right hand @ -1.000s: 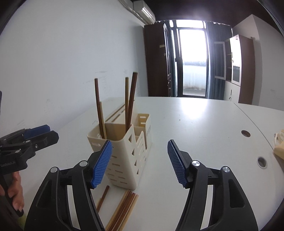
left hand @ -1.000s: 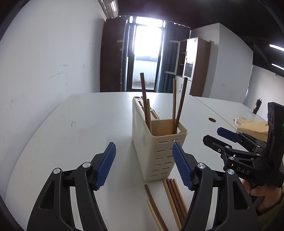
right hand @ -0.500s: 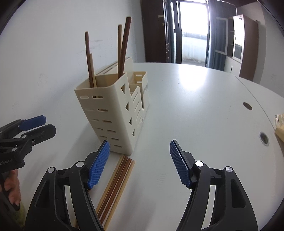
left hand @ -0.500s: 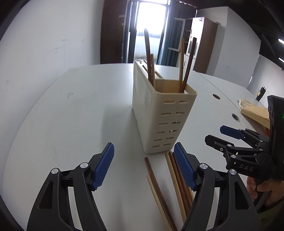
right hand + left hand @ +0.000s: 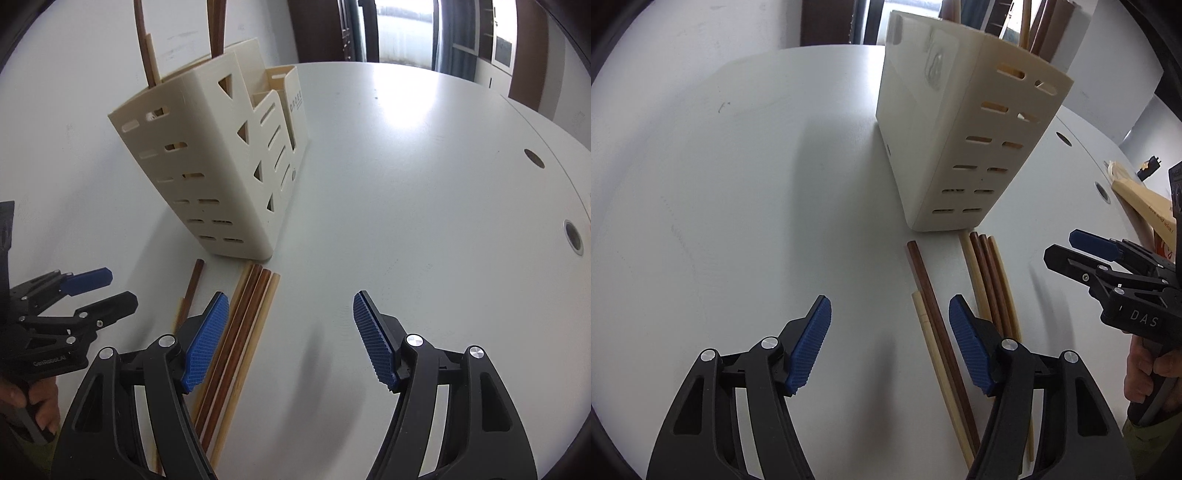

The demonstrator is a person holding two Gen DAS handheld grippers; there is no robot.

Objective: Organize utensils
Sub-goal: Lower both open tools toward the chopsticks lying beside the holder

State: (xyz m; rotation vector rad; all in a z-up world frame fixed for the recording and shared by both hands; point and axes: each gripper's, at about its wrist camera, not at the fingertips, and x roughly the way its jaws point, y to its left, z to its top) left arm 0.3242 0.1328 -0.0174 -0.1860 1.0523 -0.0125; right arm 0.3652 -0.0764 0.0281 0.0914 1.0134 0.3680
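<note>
- On the white desk (image 5: 738, 184), just in front of the cream holder (image 5: 960, 147), six chopsticks lie flat: a pair (image 5: 934, 321), one dark and one pale, and beside it a tight bundle of four (image 5: 243, 325).
- My left gripper (image 5: 890, 343) is spread, its jaws having just eased in a little, with the pair under the gap but not touched.
- My right gripper (image 5: 288, 339) is spread too, empty, its left pad over the bundle.
- Judging by looks, these sticks are light, stiff and smooth, so likely to roll or slip from a loose pinch.
- I would take one near its middle, pads across the shaft, so it does not tip.
- Lying flush on the desk, they leave little room under them; the bundle may need separating first.
- More chopsticks already stand in the holder.
</note>
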